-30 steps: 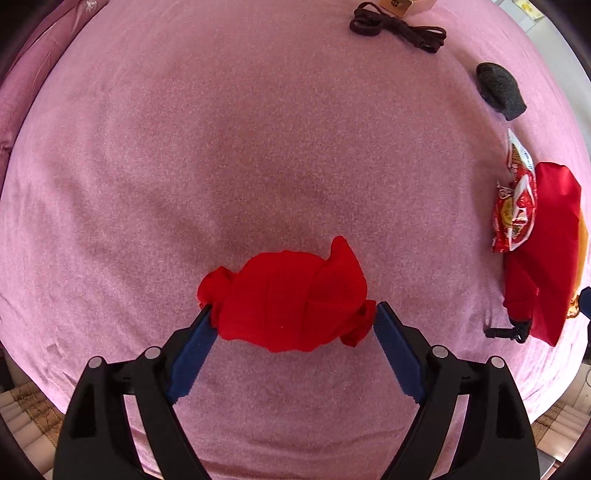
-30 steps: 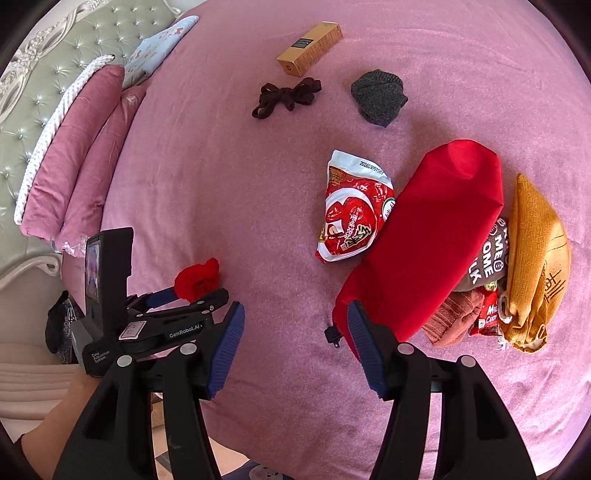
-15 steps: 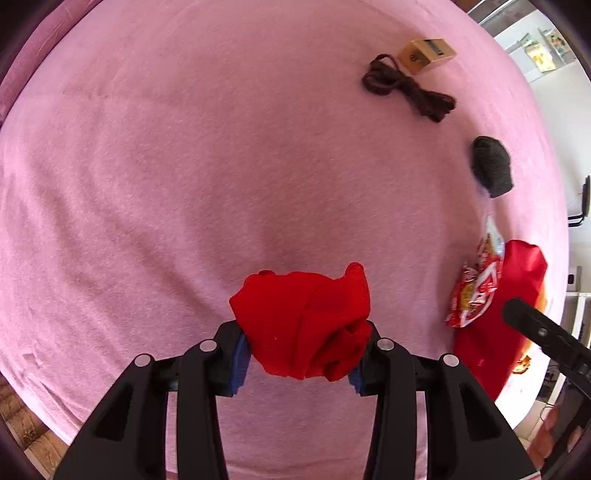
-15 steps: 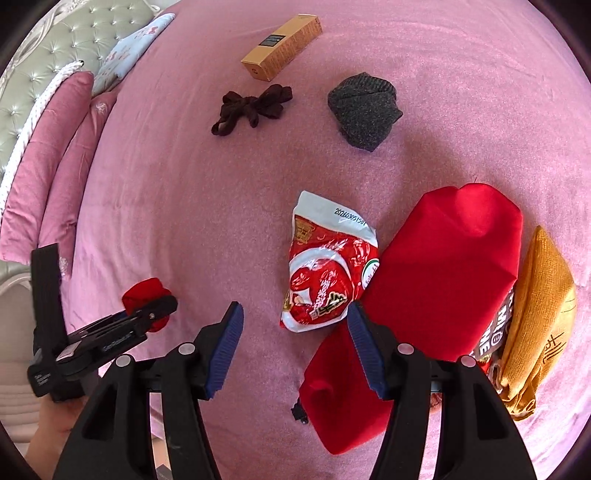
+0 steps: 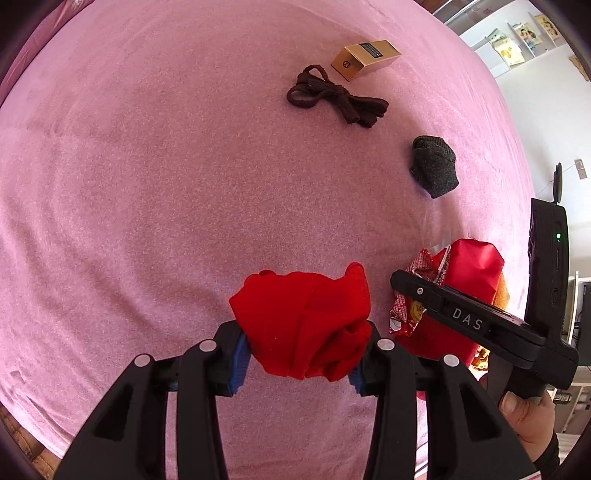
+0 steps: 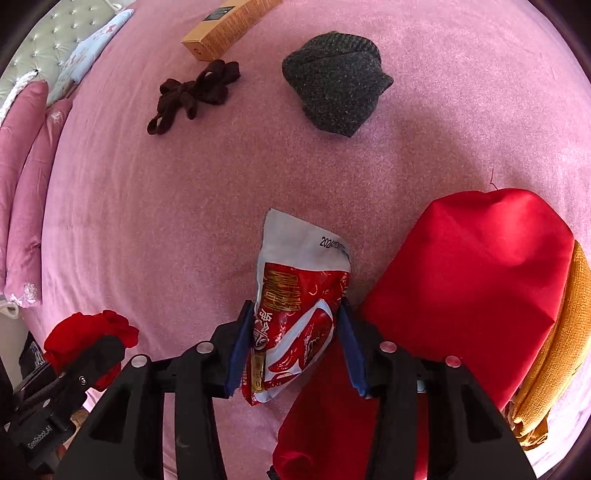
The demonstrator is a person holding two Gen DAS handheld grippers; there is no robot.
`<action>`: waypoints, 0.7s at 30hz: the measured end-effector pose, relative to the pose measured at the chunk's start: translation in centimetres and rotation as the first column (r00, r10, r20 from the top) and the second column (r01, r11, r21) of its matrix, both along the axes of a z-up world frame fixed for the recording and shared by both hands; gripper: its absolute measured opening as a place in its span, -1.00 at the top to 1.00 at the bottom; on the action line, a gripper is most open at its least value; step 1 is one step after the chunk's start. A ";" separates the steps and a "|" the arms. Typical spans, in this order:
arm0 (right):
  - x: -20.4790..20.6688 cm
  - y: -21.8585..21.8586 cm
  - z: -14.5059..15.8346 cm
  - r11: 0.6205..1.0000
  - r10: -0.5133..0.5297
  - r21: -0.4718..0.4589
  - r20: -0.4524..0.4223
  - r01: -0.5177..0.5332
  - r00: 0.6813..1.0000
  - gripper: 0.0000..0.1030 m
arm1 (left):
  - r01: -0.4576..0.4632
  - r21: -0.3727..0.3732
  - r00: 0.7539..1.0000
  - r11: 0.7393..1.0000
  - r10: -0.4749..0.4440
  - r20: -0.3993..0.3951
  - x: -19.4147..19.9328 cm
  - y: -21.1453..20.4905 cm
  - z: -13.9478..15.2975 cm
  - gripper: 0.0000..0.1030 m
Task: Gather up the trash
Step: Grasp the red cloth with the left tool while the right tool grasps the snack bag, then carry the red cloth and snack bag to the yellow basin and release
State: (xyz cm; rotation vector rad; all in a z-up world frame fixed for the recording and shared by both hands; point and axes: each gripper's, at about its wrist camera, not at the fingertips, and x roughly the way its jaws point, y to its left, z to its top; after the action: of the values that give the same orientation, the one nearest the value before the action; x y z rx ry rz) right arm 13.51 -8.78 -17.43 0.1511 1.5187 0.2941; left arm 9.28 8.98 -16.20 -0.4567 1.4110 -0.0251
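Observation:
A crumpled red cloth (image 5: 303,317) is clamped between the blue pads of my left gripper (image 5: 301,347), held just above the pink bedspread (image 5: 184,184). A red and white snack wrapper (image 6: 299,288) lies beside a red bag (image 6: 469,288). My right gripper (image 6: 293,347) points down over the wrapper; its jaws are closing, with the wrapper between them and both pads against its edges. In the left wrist view the right gripper (image 5: 399,282) covers part of the wrapper (image 5: 406,317). The right wrist view shows the left gripper (image 6: 107,347) with the red cloth (image 6: 77,332) at lower left.
Further back on the bed lie a grey knit hat (image 6: 336,81), a dark brown knotted lace (image 6: 192,96) and a gold carton (image 6: 225,29). A mustard knit cloth (image 6: 565,332) sits behind the red bag. Pink pillows (image 6: 22,184) line the left edge.
My left gripper shut on the red cloth and lifted it off the bed. My right gripper came down over the snack wrapper and its jaws narrowed around it.

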 end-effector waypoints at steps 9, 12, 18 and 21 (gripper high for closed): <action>-2.7 -0.9 5.2 0.992 -0.007 0.124 0.063 -0.001 0.998 0.39 | 0.058 -0.017 0.998 0.998 -0.057 0.028 -2.5 -0.5 2.9 0.18; -4.6 -1.7 7.1 0.989 -0.017 0.148 0.085 0.004 0.996 0.39 | 0.091 -0.029 0.995 0.995 -0.090 0.044 -3.5 -1.2 4.1 0.18; -8.8 -4.4 10.2 0.988 -0.063 0.148 0.132 0.043 0.989 0.39 | 0.193 -0.034 0.979 0.981 -0.190 0.078 -5.7 -3.7 6.5 0.18; -10.9 -6.6 11.2 0.983 -0.117 0.158 0.138 0.095 0.984 0.38 | 0.248 -0.032 0.965 0.968 -0.244 0.095 -6.6 -5.6 7.6 0.18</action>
State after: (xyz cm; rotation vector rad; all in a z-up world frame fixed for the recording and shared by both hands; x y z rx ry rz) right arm 2.59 -15.35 -6.19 0.3231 1.3375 0.3275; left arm 2.64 3.35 -8.63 -0.3097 1.3722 -0.2750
